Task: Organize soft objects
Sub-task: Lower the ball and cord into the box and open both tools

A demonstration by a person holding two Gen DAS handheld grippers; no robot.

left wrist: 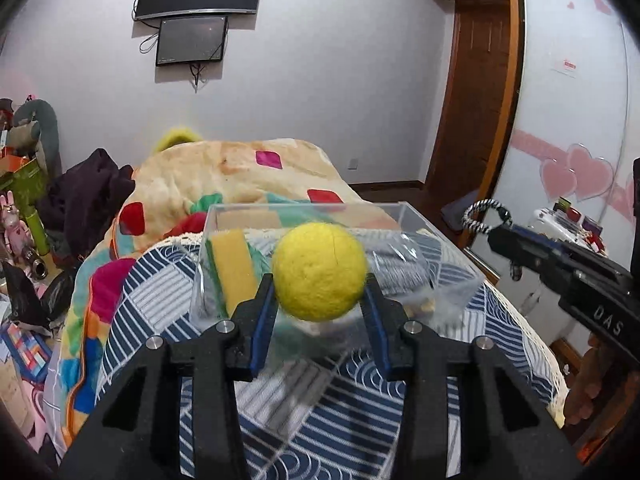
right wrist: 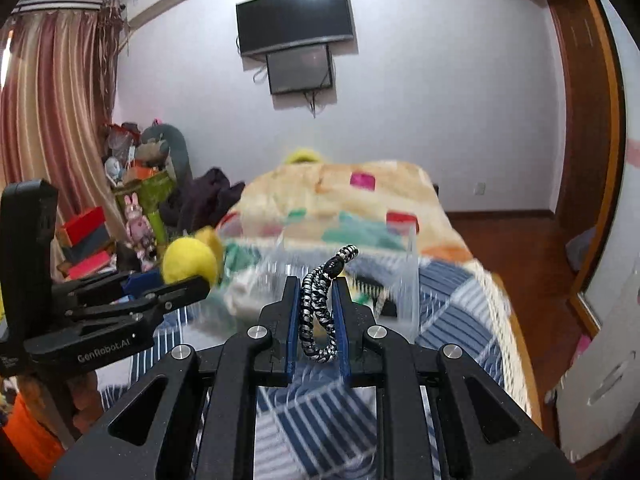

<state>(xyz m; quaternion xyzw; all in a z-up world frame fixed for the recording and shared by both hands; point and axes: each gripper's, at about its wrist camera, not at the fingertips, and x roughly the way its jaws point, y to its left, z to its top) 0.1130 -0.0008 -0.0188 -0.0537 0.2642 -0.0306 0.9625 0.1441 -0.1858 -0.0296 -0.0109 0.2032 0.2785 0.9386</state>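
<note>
My left gripper (left wrist: 320,284) is shut on a yellow felt ball (left wrist: 319,272) and holds it in front of a clear plastic box (left wrist: 452,248) on the bed. A yellow and green sponge (left wrist: 232,268) stands inside the box at its left. My right gripper (right wrist: 315,286) is shut on a black and white braided hair tie (right wrist: 320,308), raised before the same box (right wrist: 408,280). In the left wrist view the right gripper (left wrist: 500,228) with the hair tie (left wrist: 486,216) is to the right. In the right wrist view the left gripper (right wrist: 200,280) with the ball (right wrist: 188,260) is to the left.
The box sits on a blue and white patterned cloth (left wrist: 320,420) over a bed with a colourful blanket (left wrist: 240,176). Clutter and toys (left wrist: 24,200) stand left of the bed. A wardrobe with pink hearts (left wrist: 576,120) is at the right.
</note>
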